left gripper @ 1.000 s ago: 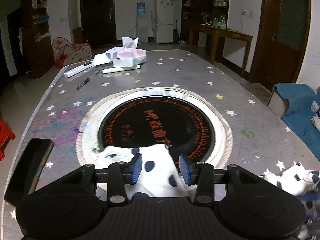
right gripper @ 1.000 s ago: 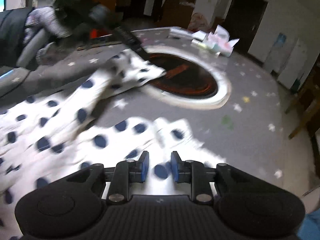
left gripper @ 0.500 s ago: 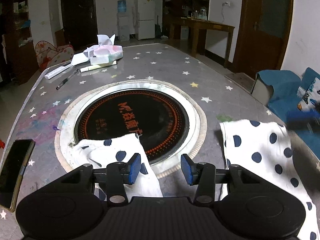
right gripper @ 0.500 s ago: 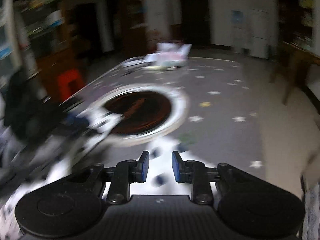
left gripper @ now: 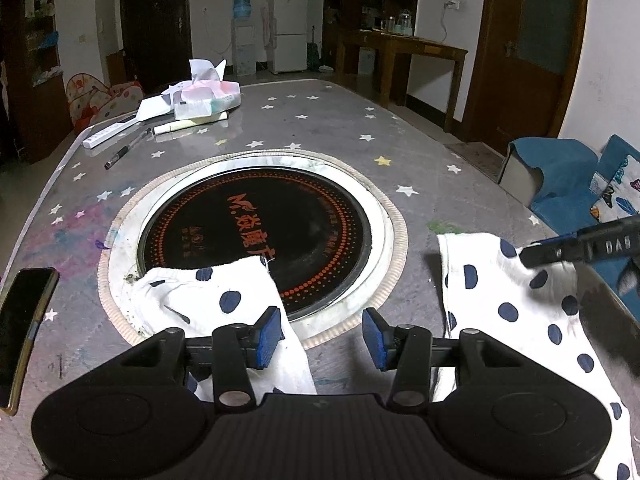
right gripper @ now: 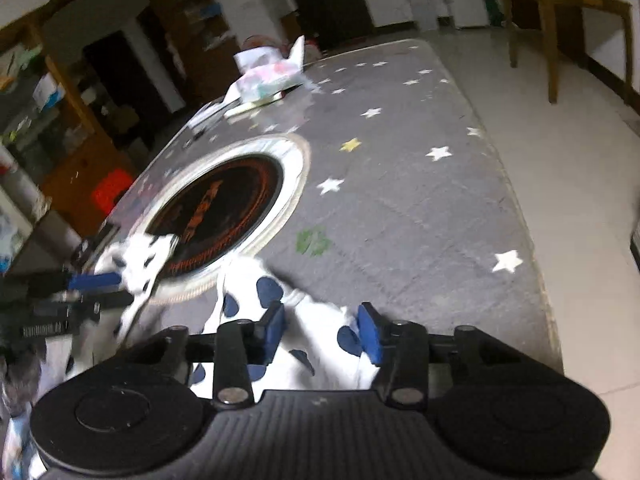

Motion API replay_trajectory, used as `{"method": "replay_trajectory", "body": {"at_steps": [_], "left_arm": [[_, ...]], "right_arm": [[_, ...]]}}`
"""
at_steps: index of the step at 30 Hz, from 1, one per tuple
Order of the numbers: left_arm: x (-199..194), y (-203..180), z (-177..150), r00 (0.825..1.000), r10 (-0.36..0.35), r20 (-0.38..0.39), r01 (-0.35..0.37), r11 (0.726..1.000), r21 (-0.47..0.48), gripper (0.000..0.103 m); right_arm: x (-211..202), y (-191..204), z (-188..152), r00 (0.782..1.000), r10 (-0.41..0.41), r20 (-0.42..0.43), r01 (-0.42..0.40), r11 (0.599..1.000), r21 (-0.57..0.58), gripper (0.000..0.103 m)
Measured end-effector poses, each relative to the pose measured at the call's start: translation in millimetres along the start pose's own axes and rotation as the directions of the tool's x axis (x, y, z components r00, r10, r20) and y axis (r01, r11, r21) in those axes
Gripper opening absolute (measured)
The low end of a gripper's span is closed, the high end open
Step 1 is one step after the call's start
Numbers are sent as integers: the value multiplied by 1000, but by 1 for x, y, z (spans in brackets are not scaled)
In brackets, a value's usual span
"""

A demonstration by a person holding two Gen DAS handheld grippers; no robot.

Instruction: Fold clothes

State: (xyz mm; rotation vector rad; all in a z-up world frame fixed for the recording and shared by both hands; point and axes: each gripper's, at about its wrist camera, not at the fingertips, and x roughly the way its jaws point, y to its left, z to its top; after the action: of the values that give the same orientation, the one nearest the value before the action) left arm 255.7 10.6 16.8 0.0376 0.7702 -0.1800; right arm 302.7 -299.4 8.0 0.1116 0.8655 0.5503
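A white cloth with dark blue dots lies on the grey star-print table (left gripper: 400, 140). Its left part (left gripper: 216, 296) reaches onto the round cooktop (left gripper: 256, 240), and its right part (left gripper: 504, 304) lies flat near the right edge. My left gripper (left gripper: 320, 336) is open; its left pad (left gripper: 268, 336) hangs over the left part, with bare table in the gap. My right gripper (right gripper: 320, 332) stands tilted over the cloth (right gripper: 316, 340), its jaws closing with cloth between the pads. It enters the left wrist view from the right (left gripper: 580, 246). The left gripper (right gripper: 104, 290) shows at the far left.
A black phone (left gripper: 24, 332) lies at the table's left edge. At the far end sit a tissue pack (left gripper: 204, 98), a white remote (left gripper: 112, 132) and a pen (left gripper: 128, 154). A blue sofa (left gripper: 560, 176) stands beyond the table's right edge (right gripper: 532, 240).
The cloth's right part, bunched a second ago, now lies spread flat. My right gripper has swung right and rolled. The left gripper's jaws stand slightly wider.
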Motion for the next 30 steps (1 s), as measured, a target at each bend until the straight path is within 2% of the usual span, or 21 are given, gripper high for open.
{"method": "replay_trajectory", "body": {"at_steps": [1,4,7,8,11,14,17,19,22,27,29,30], "left_arm": [[-1,0,0,1000,-1,1,1,1000,-1,49],[-4,-1,1,1000,-6,9,6,1000,-4,49],[-7,-3,2,1000,-19,18,19,1000,-11,49],[-8,-4,3,1000,-25,20,25,1000,-13,49],[-9,-11,3,999,-42,24,42,999,-7,51],[-8,-19,3,998,-59,24,59,998,2,52],[-5,-24,2,997,-73,16,72,997,17,52],[-1,-27,0,997,-73,6,73,997,25,52],[3,-29,-4,997,-71,-12,71,997,31,52],[-2,-24,-7,998,-59,-5,59,997,43,52],[-4,-18,-7,999,-40,2,40,998,48,52],[-5,-13,-7,1000,-28,3,28,999,45,52]], "right_arm": [[-4,9,-2,1000,-3,16,4,999,-44,8],[-18,42,-15,998,15,54,-3,977,-211,7],[-29,84,-37,998,25,53,-1,912,-409,7],[-30,99,-49,999,24,38,-3,878,-479,7],[-31,122,-71,999,45,-24,-51,828,-558,10],[-36,128,-78,994,89,-64,-110,833,-542,10],[-46,124,-70,993,114,-39,-118,864,-490,13],[-50,116,-60,993,118,3,-104,893,-438,20],[-45,96,-42,998,67,23,-55,938,-342,35],[-16,83,-36,995,63,-71,-81,957,-277,35],[-8,83,-37,991,76,-107,-102,957,-270,33],[-5,85,-39,991,60,-120,-93,953,-290,28]]}}
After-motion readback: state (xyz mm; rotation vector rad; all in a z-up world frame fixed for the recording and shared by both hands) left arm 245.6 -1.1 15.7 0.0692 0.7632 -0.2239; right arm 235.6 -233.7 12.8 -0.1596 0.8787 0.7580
